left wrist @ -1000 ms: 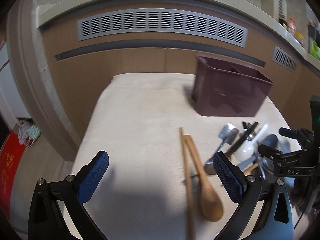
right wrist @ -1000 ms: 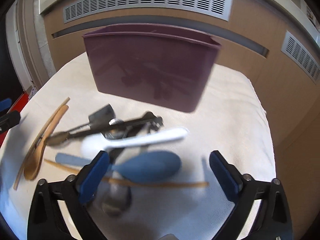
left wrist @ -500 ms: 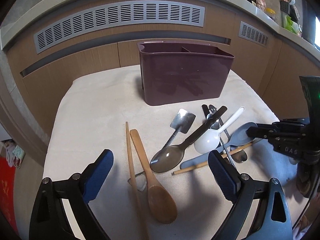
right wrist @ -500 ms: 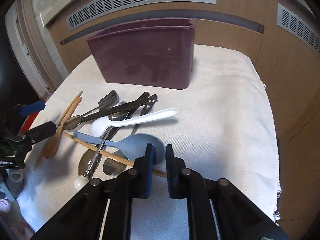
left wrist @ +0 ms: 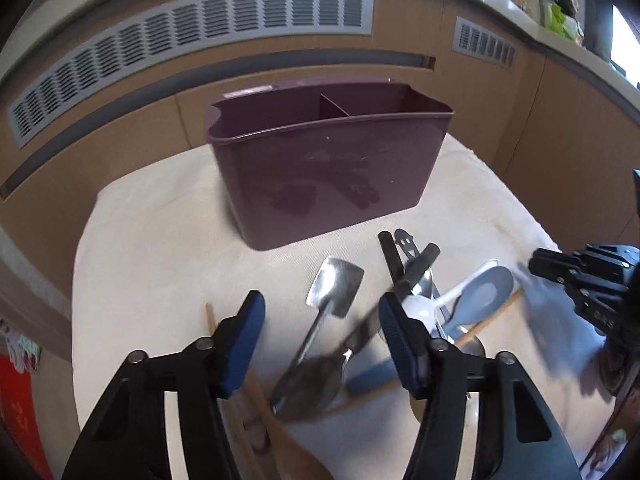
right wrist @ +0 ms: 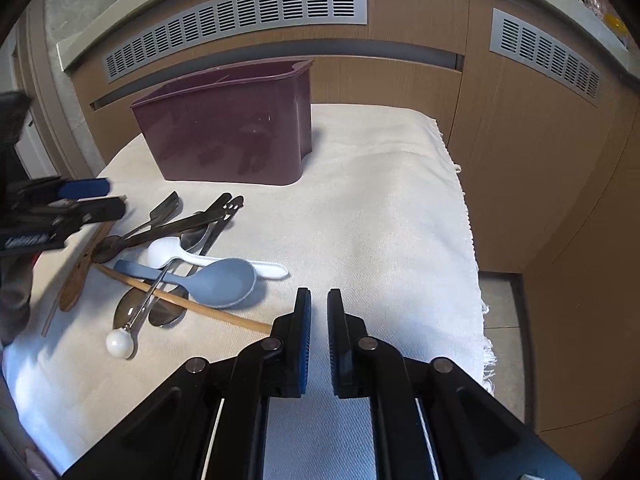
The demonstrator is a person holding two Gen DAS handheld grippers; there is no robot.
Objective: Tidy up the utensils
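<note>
Fingers of your left gripper (left wrist: 322, 330) are spread wide, holding nothing, hovering low over the near end of the utensil pile. Between them: the flat steel spatula (left wrist: 335, 292) and the dark smoky spoon (left wrist: 312, 380), its black handle running up and right under your right-hand blue pad (left wrist: 394, 332). Wooden spoon (left wrist: 280, 424) and a thin wooden stick (left wrist: 209, 316) lie below your left-hand pad, partly hidden by the gripper frame.

Your right gripper (right wrist: 319, 320) has its pads drawn nearly together with only a thin slit, nothing between them; it sits over bare white cloth (right wrist: 380, 200), right of the pile. Just left of its tip, one end of a wooden chopstick (right wrist: 192, 304) is touching or close beside the left pad, can't tell which.

Pile is crossed and stacked: blue-grey spoon (right wrist: 224, 282) on top of the chopstick, white plastic spoon (right wrist: 180, 254) behind it, steel spoons (right wrist: 160, 308) underneath, a metal handle with a white ball end (right wrist: 119, 343) nearest you. Black-handled pieces (right wrist: 212, 210) point toward the caddy.

Maroon utensil caddy (left wrist: 328, 168) stands upright on the cloth behind the pile, apart from it, divider visible inside, no utensils visible in it. Wood-panel counter front with grey vent grilles (right wrist: 240, 16) behind it.
</note>
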